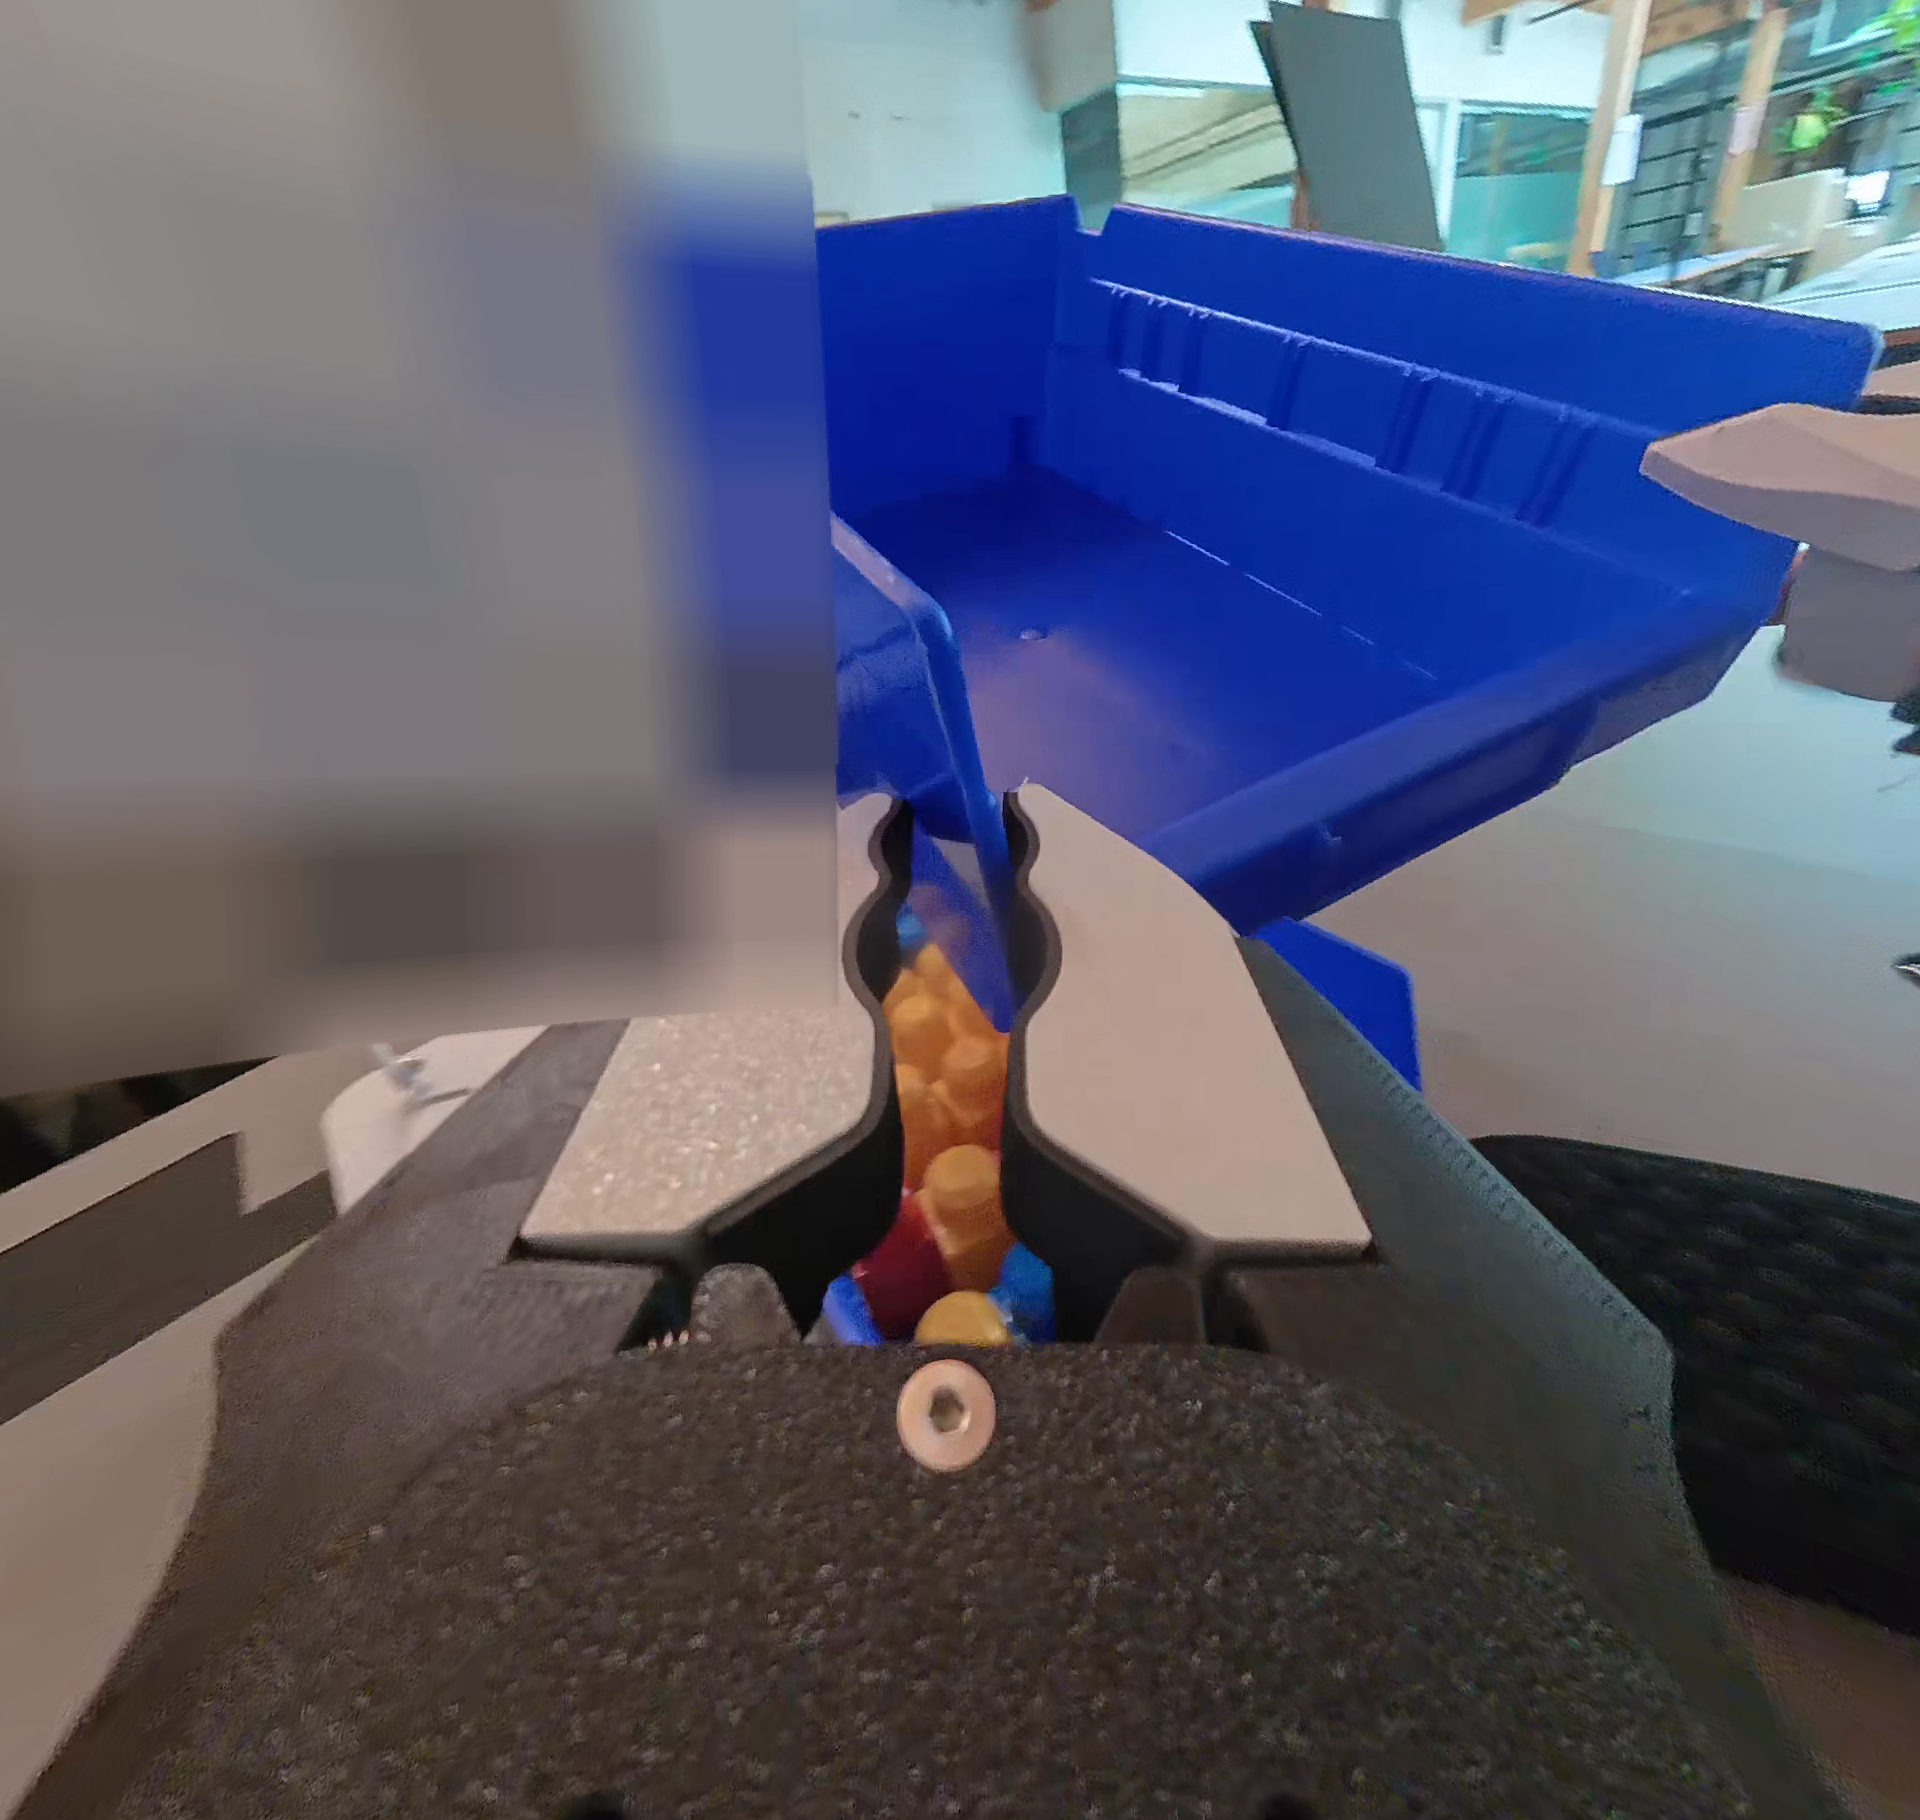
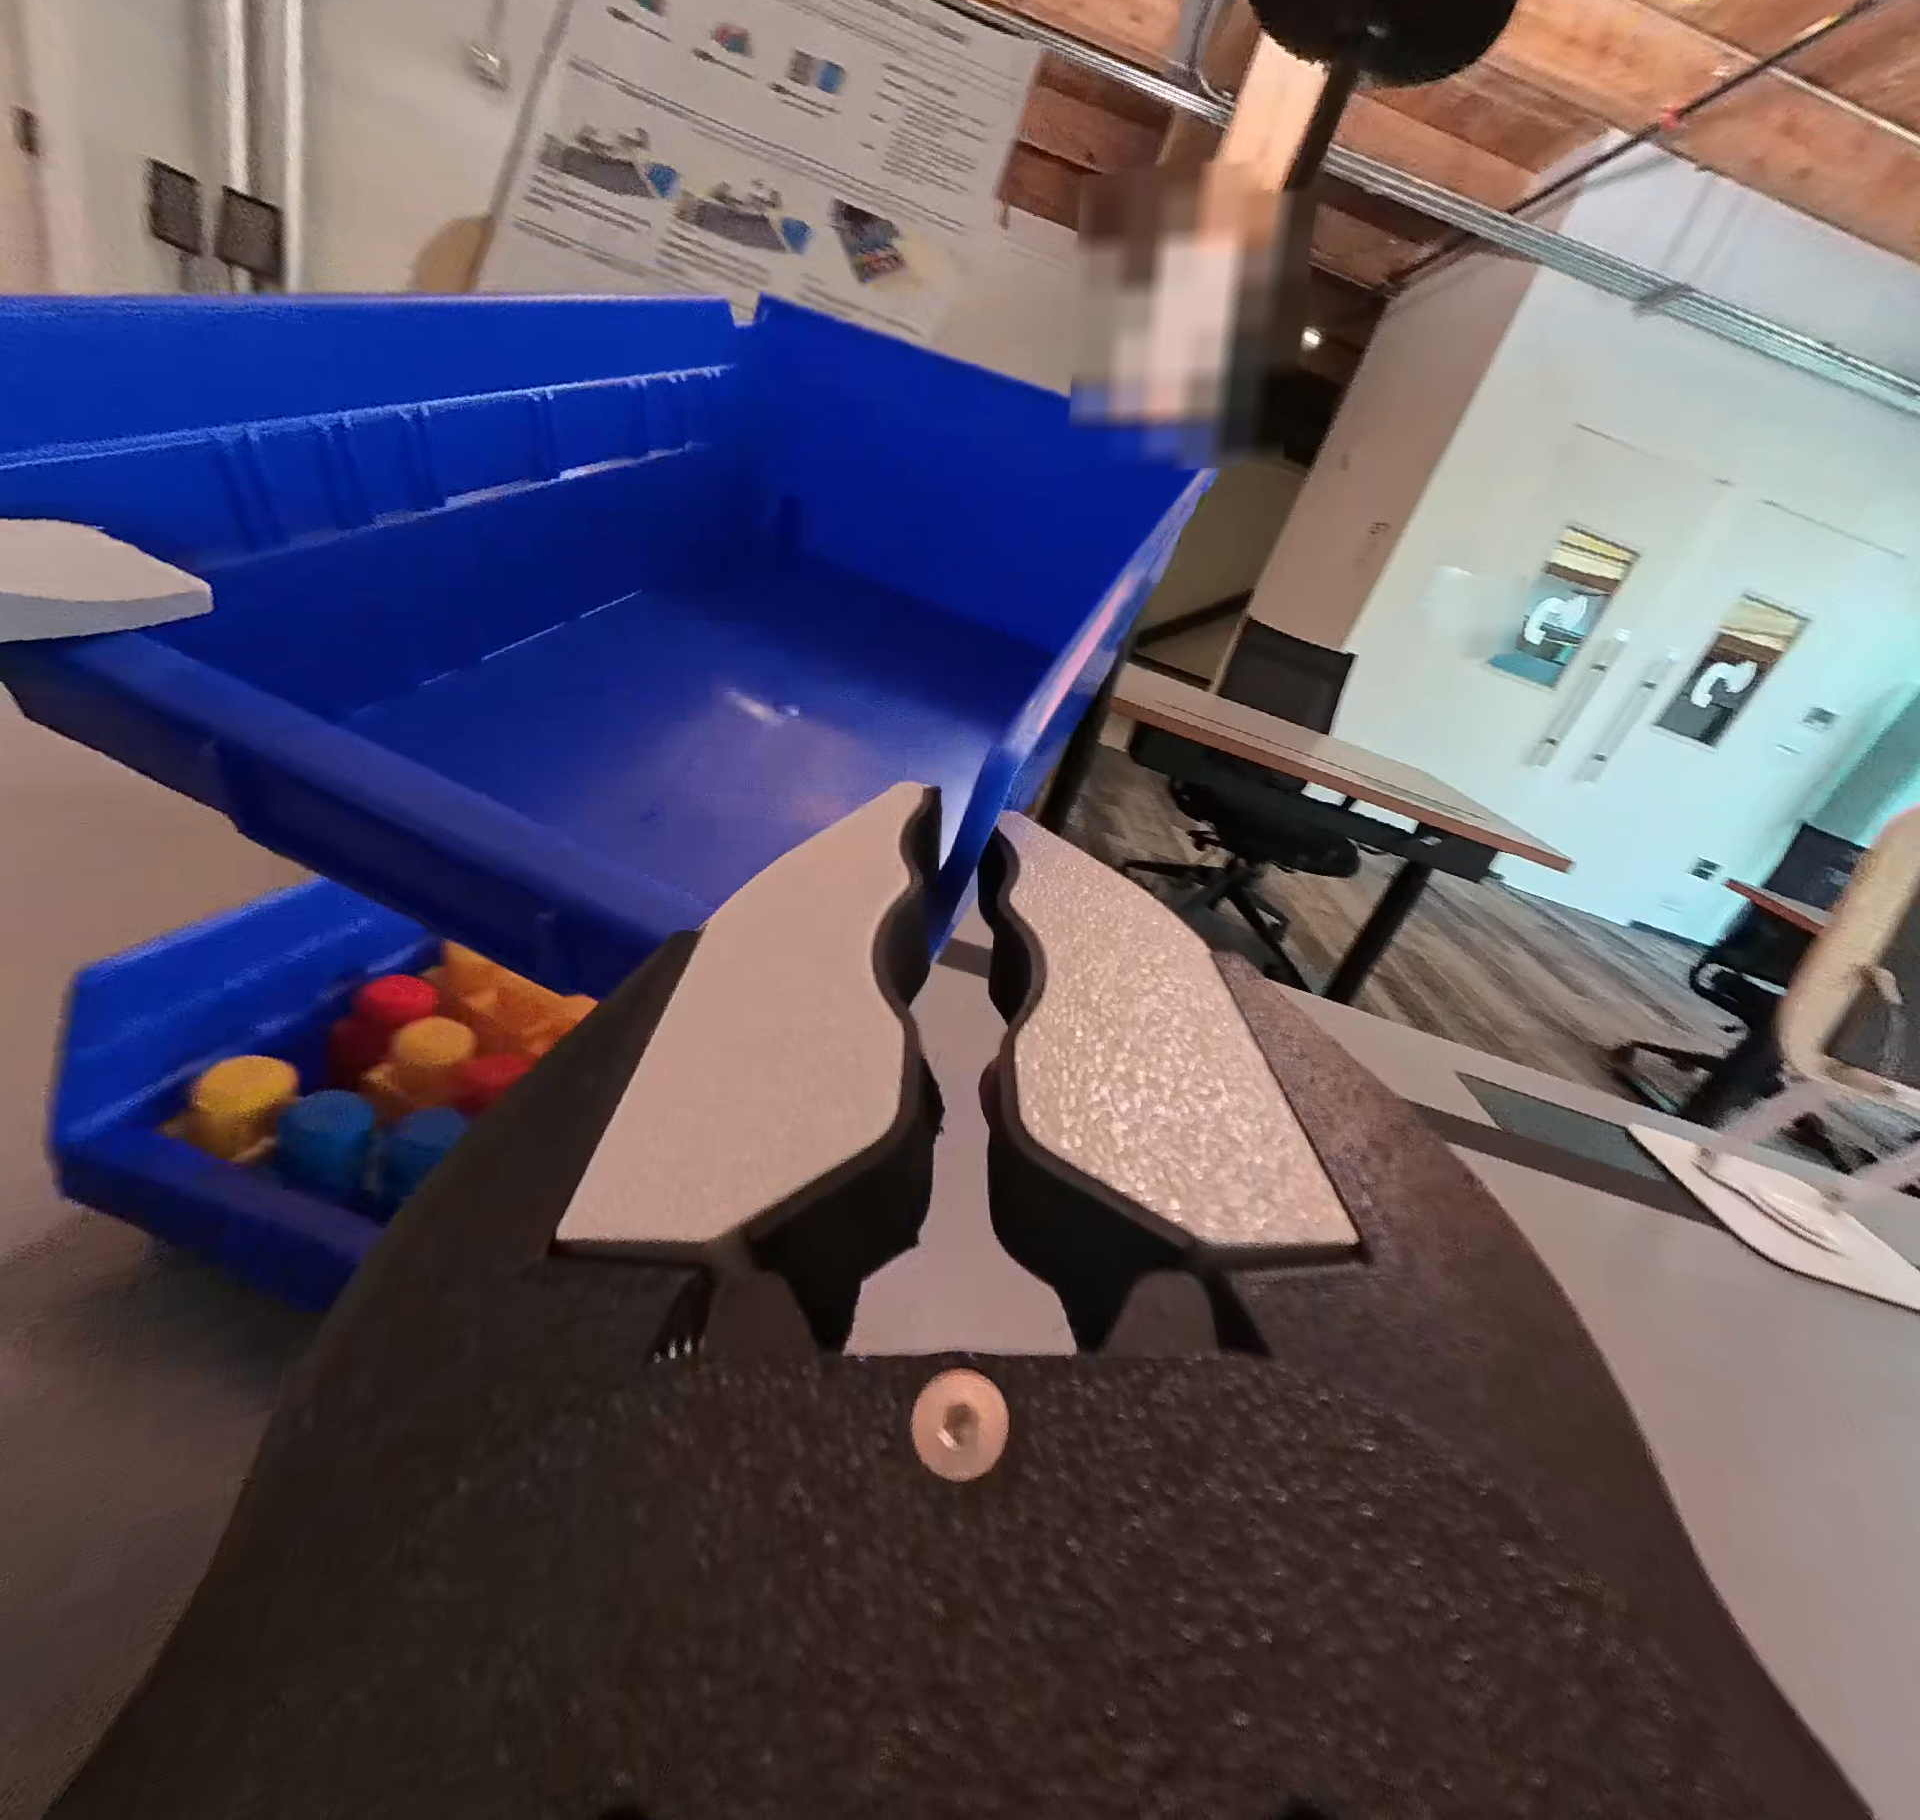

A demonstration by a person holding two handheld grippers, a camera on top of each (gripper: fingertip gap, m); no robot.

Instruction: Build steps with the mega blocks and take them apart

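Through the left wrist view we see our left gripper (image 1: 956,814) with its jaws pinched on the thin side wall of the large blue bin (image 1: 1299,627), which hangs tilted and lifted with its floor bare. Between the fingers, below, the mega blocks (image 1: 951,1126) show only as a strip of orange, red and blue studs. The right wrist view gives what that one hides: the blocks (image 2: 364,1074) lie heaped in a smaller blue bin (image 2: 166,1001) sitting on the grey tabletop (image 2: 114,1355), partly beneath the raised bin (image 2: 623,544). There our right gripper (image 2: 961,835) has its jaws nearly together, clamped on the opposite end wall of the big bin. Each view catches the other gripper's grey fingertip at its margin. The raised bin's lower edge hangs just over the small bin's rim, leaving little gap there, while the tabletop to the right lies open. Farther off stand desks, office chairs (image 2: 1268,835) and a poster (image 2: 748,129) on the wall.
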